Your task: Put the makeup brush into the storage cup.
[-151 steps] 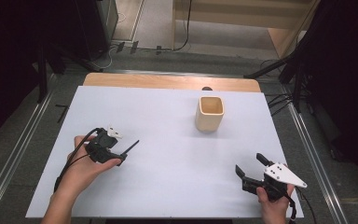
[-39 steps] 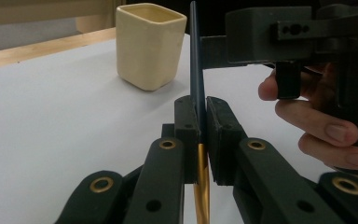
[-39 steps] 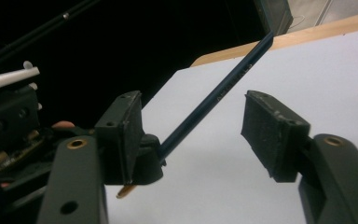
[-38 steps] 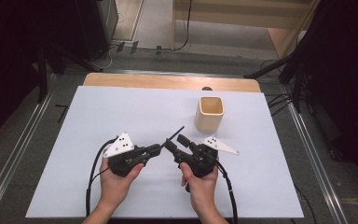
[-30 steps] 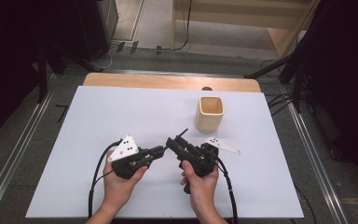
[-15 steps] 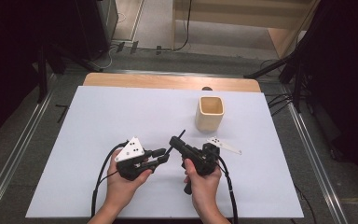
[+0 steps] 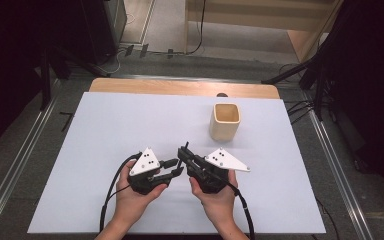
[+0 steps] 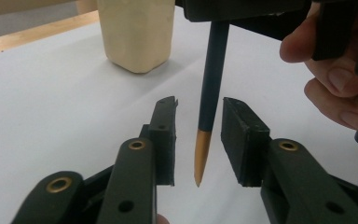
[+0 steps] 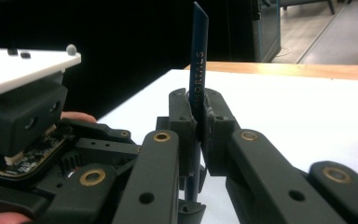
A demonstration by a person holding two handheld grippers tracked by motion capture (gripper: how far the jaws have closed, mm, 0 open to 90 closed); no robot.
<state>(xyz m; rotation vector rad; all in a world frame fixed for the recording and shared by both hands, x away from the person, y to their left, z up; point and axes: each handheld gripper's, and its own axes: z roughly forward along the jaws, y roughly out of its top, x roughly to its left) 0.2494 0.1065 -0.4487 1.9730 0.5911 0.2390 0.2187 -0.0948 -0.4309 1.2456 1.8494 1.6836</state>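
My right gripper (image 7: 184,153) is shut on a dark blue pencil (image 9: 197,56), holding it roughly upright near the table's front middle. The pencil's tan sharpened tip (image 8: 201,154) points down and hangs between the jaws of my left gripper (image 8: 199,109), which stands open on either side of it without touching. In the high view the left gripper (image 7: 176,168) faces right and meets the right gripper tip to tip. A cream square cup (image 7: 225,121) stands upright behind them, empty as far as I can see.
The white table top (image 7: 105,125) stretches wide to the left and right of the hands. A wooden strip (image 7: 180,87) runs along its far edge. Black cables (image 7: 111,190) trail from both grippers toward the front edge.
Five seconds ago the grippers were far apart at the left and right. They have come together, and in the last second the left gripper slid right until its jaws flank the pencil tip.
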